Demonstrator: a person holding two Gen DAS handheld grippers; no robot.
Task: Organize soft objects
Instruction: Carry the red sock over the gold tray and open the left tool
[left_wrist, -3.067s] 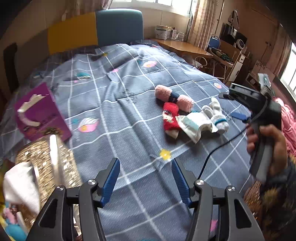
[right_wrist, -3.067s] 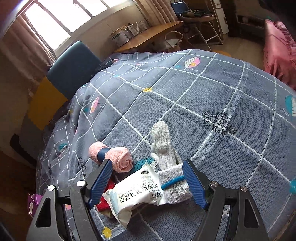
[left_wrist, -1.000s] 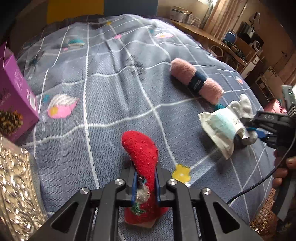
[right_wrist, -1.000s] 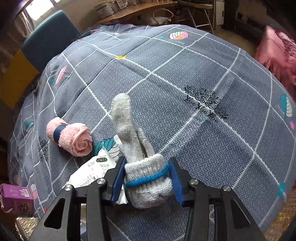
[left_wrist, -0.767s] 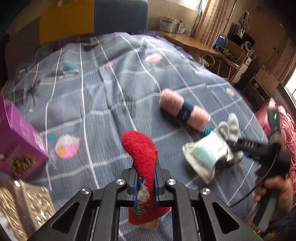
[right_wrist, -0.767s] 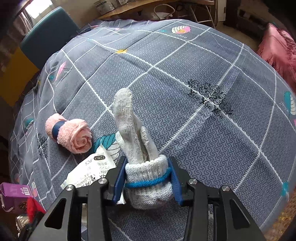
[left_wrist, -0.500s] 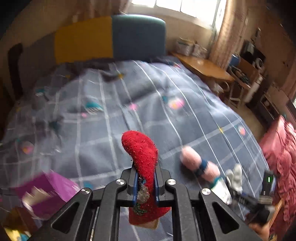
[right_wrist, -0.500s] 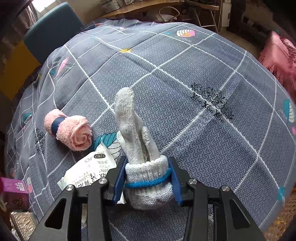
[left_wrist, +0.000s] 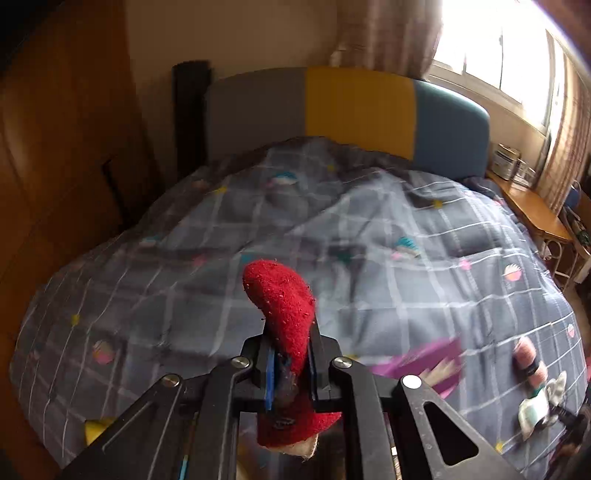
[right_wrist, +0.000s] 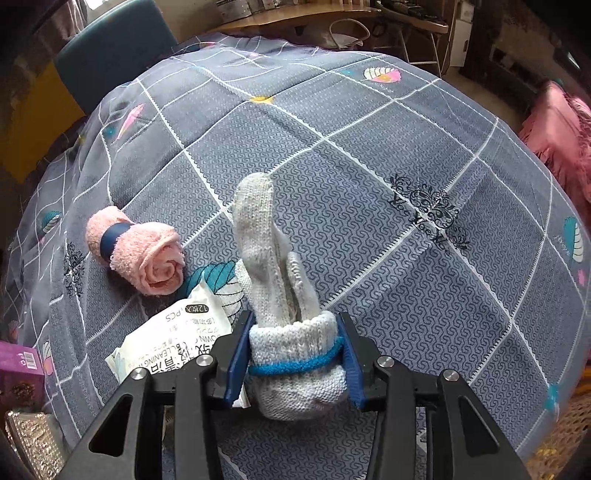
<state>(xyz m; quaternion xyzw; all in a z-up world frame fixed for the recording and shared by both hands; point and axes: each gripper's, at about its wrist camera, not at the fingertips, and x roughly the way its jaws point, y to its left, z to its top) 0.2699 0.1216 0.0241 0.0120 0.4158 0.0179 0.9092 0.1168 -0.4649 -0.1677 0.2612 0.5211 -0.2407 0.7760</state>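
Left gripper (left_wrist: 290, 363) pinches red sock (left_wrist: 282, 306) above the bed quilt (left_wrist: 406, 295), right gripper (right_wrist: 293, 354) clamps white knit glove (right_wrist: 273, 280) at its cuff, pink rolled towel (right_wrist: 138, 254) at 10 o'clock, wipes pack (right_wrist: 173, 332) at 9 o'clock

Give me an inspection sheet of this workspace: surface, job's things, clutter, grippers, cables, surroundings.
Surface: grey quilt with white grid lines, rumpled near the headboard.
Job's things: red fuzzy sock; white knit glove with blue cuff band; rolled pink towel with navy band.
Clutter: white wipes packet; purple box.
Grippers: left gripper shut on sock; right gripper shut on glove cuff.
Cables: nothing seen.
Surroundings: grey, yellow and blue headboard; window; wooden desk.
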